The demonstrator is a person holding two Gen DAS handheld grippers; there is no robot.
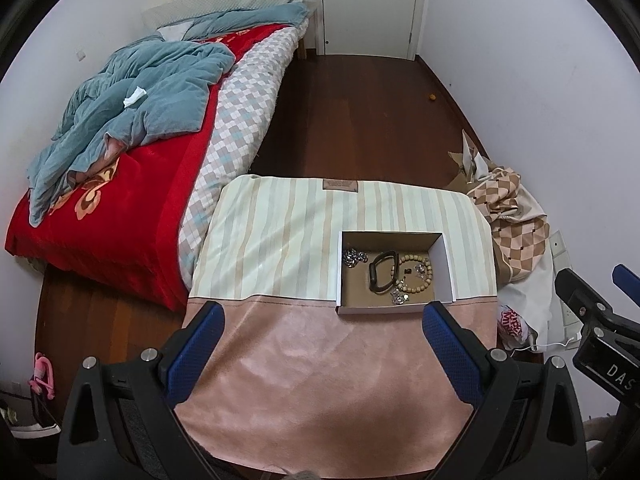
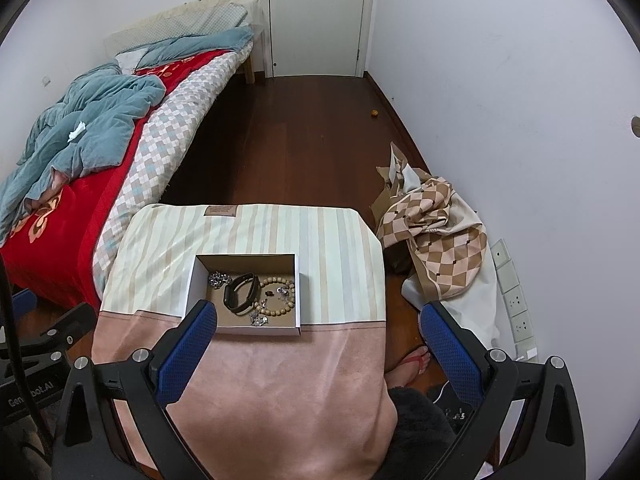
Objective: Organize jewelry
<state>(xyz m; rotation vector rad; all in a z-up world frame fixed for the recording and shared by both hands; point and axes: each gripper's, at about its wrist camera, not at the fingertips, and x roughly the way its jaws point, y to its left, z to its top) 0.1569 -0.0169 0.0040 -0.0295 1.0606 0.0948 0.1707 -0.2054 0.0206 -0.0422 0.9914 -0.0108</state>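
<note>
Cardboard box (image 1: 444, 256) with white sides sits on a small table, on the striped cream part of the cloth (image 1: 280, 220) just where it meets the pink suede-looking half, and all the jewelry I can spot is already inside it. Going left to right there's a little silver chain clump (image 2: 219, 279) in the back corner, a black band (image 2: 239, 293) lying in the middle like a loop, and a wooden bead bracelet (image 2: 280, 292) curled on the right with a few small silver bits (image 2: 259, 319) and a tiny dark piece in and around it, too small to say what they are. The band and the beads are just beside each other, can't tell if they actually touch. Both tongs hang over the pink part of the cloth, short of the box. Left gripper (image 1: 320, 312) has its blue-padded fingers spread wide with nothing between them, and the box's front edge shows between the tips. Right gripper (image 2: 318, 314) is spread wide too, also holding nothing; its left finger overlaps the box's near left corner in its own view while the other finger is out past the table edge over the floor. Off to the left is a bed (image 1: 120, 208) with a red blanket and a rumpled blue quilt, a checkered cloth heap (image 2: 436, 236) lies by the right wall, and a foot in a red flip-flop (image 2: 414, 362) pokes out below the table.
</note>
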